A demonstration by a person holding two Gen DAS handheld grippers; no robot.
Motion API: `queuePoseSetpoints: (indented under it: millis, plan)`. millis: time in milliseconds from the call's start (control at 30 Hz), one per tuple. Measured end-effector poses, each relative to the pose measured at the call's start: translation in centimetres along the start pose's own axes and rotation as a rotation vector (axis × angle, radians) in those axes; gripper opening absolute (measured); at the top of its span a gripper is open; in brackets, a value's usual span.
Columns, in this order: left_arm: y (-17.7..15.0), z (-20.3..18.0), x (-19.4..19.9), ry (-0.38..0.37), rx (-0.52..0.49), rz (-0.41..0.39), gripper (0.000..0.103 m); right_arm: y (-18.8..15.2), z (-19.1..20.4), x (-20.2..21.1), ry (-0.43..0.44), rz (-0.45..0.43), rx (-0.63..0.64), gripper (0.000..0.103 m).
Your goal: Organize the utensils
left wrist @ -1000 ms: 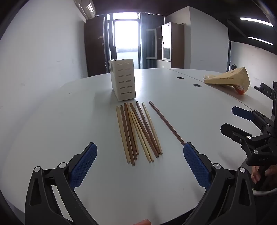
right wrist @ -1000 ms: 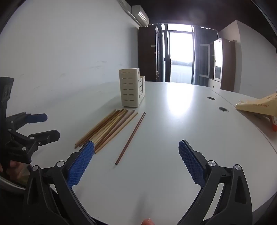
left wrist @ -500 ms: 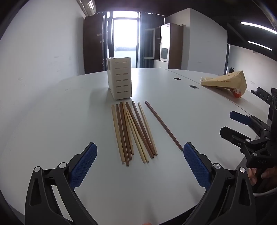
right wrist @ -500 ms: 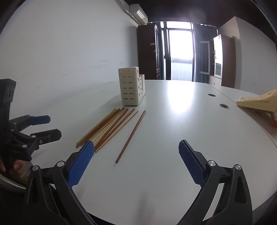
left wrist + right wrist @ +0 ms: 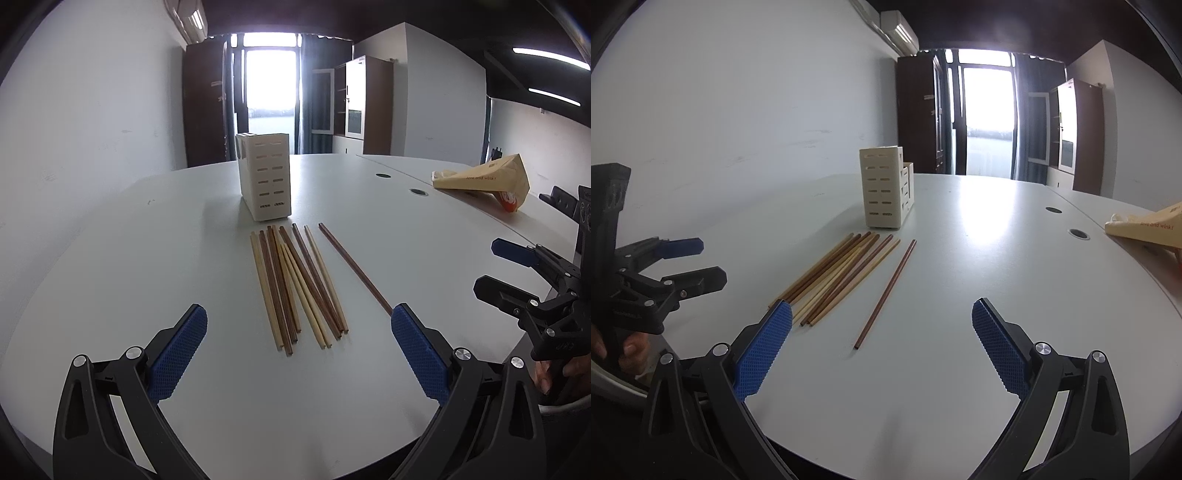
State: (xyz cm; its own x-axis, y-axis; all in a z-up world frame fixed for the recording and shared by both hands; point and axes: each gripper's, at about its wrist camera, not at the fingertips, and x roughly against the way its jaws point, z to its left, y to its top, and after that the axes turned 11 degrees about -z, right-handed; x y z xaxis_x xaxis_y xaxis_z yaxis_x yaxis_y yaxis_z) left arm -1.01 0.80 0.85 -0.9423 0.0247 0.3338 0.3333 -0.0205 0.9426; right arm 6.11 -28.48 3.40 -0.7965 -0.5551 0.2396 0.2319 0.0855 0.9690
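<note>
Though creased, yellow bag (image 5: 484, 179) reads "love and wink!"

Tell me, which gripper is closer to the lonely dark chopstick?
Right. The right gripper sits just behind the lone dark chopstick; the left gripper faces the chopstick bundle beside it.

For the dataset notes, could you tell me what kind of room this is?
Probably an office meeting room: a large white table with round cable grommets, a wood-and-white cabinet by the back wall, and a wall air conditioner.
</note>
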Motion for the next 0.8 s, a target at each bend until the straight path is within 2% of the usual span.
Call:
queuePoseSetpoints:
  millis: [200, 800]
  plan:
    - [-0.02, -0.20, 0.16, -0.005, -0.029, 0.005, 0.097, -0.14, 0.08, 0.11, 0.002, 0.006, -0.008, 0.099]
    - [-0.05, -0.63, 0.27, -0.007, -0.029, 0.006, 0.097, 0.22, 0.23, 0.42, 0.009, 0.002, -0.007, 0.099]
